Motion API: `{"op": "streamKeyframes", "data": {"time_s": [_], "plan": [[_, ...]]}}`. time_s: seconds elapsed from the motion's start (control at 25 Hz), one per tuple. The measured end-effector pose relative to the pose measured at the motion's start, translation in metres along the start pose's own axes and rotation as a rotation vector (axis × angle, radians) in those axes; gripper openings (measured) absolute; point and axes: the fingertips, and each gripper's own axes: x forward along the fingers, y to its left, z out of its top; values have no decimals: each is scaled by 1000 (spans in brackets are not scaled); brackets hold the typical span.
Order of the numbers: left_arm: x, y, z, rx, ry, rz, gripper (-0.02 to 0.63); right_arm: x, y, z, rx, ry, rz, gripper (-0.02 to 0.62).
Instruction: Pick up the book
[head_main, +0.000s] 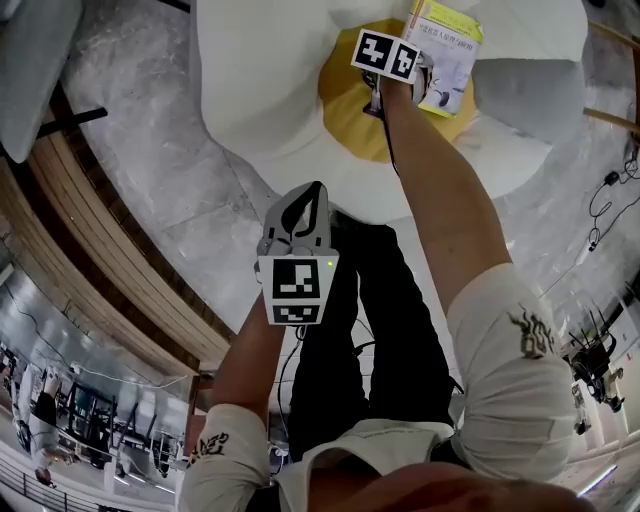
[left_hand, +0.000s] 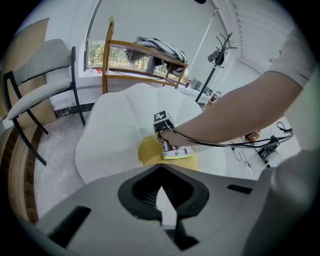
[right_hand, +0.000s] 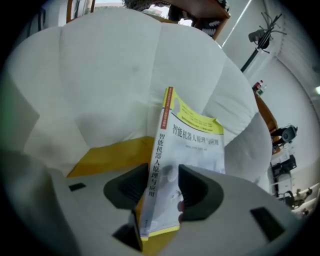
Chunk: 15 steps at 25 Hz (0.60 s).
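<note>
white chair | book upright, clamped btw R gripper pads

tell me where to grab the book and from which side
Grip the book at its spine edge, one pad on each cover, coming down from the front of the chair. It stands on edge over the cushion, spine facing out, so its thin width fits the right tool, which clamps it there now.
</note>
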Motion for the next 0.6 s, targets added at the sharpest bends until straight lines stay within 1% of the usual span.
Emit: {"op": "streamKeyframes", "data": {"time_s": [0.04,0.12,0.16,0.24,0.36,0.48,0.6], "plan": [[0,1,-1,0,-1,-1,12,3,5,0,-2,3,23,191],[0,10,-3,-5,-4,3,12,7,17,2,-8,3,67,114],[0,15,-5,-12,-5,8,12,8,23,3,-8,0,86,97],[-1,22,-7,-30,-7,21,12,7,28,4,5,-2,120,87],[-4,21,-5,-56,-13,34,12,3,21,6,34,-5,185,81],[-8,14,3,-80,-23,32,12,-10,12,2,67,-11,283,80],[-9,8,11,-83,-29,27,12,-29,3,-6,140,10,388,78]]}}
